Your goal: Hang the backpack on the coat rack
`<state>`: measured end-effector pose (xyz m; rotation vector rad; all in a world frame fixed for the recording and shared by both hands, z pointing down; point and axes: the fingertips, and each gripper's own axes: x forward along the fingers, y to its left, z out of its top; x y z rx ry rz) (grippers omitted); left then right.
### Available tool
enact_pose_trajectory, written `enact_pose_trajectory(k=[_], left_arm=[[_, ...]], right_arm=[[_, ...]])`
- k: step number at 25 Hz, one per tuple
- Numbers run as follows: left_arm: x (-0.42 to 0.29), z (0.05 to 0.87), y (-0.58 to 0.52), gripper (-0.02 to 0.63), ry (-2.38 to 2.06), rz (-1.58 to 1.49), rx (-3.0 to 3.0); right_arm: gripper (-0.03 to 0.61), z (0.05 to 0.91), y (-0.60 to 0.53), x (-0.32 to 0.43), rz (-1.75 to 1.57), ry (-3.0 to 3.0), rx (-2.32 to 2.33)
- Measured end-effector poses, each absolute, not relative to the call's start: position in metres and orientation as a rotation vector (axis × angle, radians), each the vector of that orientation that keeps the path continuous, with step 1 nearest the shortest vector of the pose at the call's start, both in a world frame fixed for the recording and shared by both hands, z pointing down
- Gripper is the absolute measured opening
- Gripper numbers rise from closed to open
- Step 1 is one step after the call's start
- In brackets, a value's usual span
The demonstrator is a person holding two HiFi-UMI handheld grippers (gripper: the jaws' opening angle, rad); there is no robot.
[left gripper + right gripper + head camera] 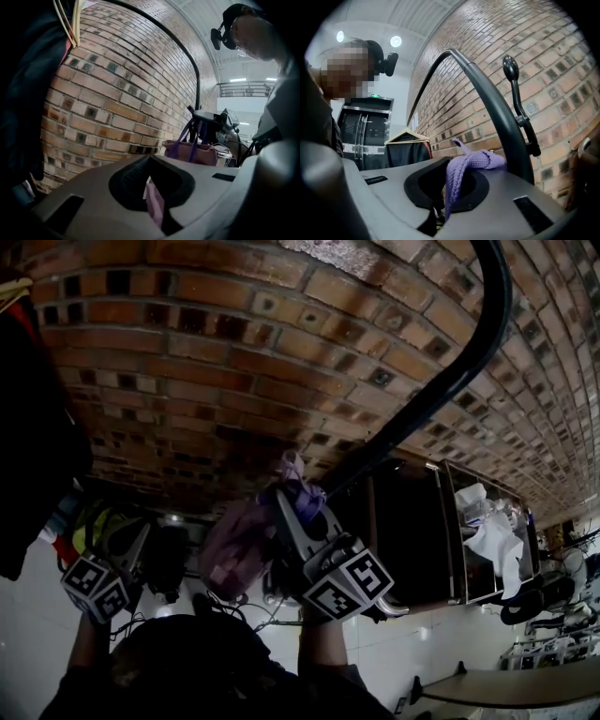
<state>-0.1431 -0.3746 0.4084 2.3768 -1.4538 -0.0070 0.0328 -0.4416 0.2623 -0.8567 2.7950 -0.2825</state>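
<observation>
The pink backpack [234, 549] hangs in front of the brick wall, below the black curved coat rack pole [441, 390]. My right gripper [289, 495] is shut on its purple webbing handle [471, 161], which bunches up out of the jaws just beside the pole [497, 108] and below a black knobbed hook [512, 75]. My left gripper [131, 545] is low at the left, with pink fabric [154, 204] pinched between its jaws. From that gripper view the backpack [190, 151] and its purple straps show farther off, under the pole [187, 61].
A dark garment on a wooden hanger [28, 427] hangs at the left, close to my left gripper. A dark cabinet with glass doors [422, 531] stands right of the pole, white things inside. A table edge [506, 685] lies at bottom right.
</observation>
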Motion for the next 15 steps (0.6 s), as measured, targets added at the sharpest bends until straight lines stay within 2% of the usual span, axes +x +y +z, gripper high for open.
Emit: enact_pose_trajectory(k=[7,15], left_arm=[[-0.128,0.405,-0.365,0.012,-1.411,0.038,2.421],[-0.124,0.419,-0.341,0.012,-1.366,0.074,2.401]], right_arm=[[0.002,0.303,-0.437,0.049,-0.389,2.752,-0.948],[0.002,0.332,-0.434,0.062,-0.287,2.744,-1.059]])
